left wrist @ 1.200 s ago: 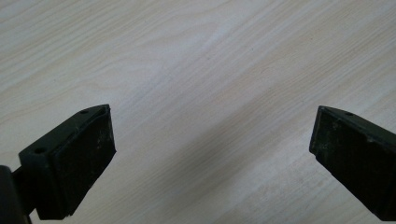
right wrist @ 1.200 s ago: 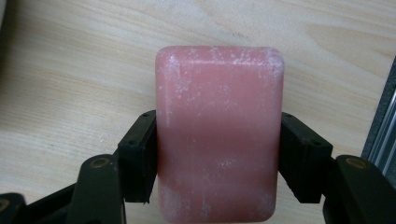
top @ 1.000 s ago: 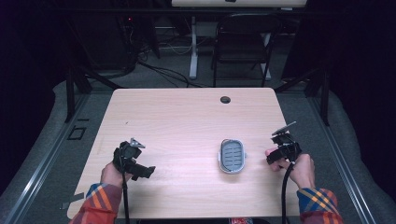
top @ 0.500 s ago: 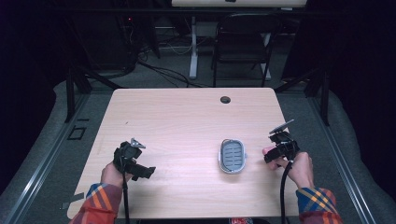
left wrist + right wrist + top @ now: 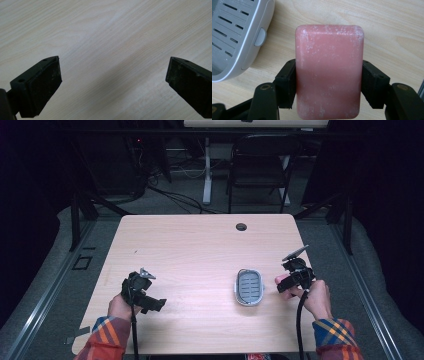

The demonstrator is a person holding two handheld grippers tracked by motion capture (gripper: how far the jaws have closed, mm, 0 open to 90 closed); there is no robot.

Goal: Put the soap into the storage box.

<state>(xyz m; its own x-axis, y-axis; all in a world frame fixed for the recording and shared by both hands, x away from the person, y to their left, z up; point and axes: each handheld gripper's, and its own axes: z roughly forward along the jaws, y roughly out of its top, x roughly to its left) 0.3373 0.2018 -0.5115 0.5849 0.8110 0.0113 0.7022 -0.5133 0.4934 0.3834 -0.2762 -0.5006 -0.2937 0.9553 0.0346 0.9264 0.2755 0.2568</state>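
A: Is any lettering, brand or number showing on the pink soap bar [image 5: 329, 72]?

B: None; its face is showing only pale scuffing.

A: And on the grey slotted soap dish [image 5: 248, 287] or the worktop [image 5: 200, 250]?

B: Nothing readable is appearing there either; no label, sign or figure is showing in any view.

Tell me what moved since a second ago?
The right gripper, its fingers clamped on the pink soap, edged a little toward the grey soap dish. Nothing was picked up or let go. The left gripper kept its place with fingers apart over the bare table, and the dish did not shift.
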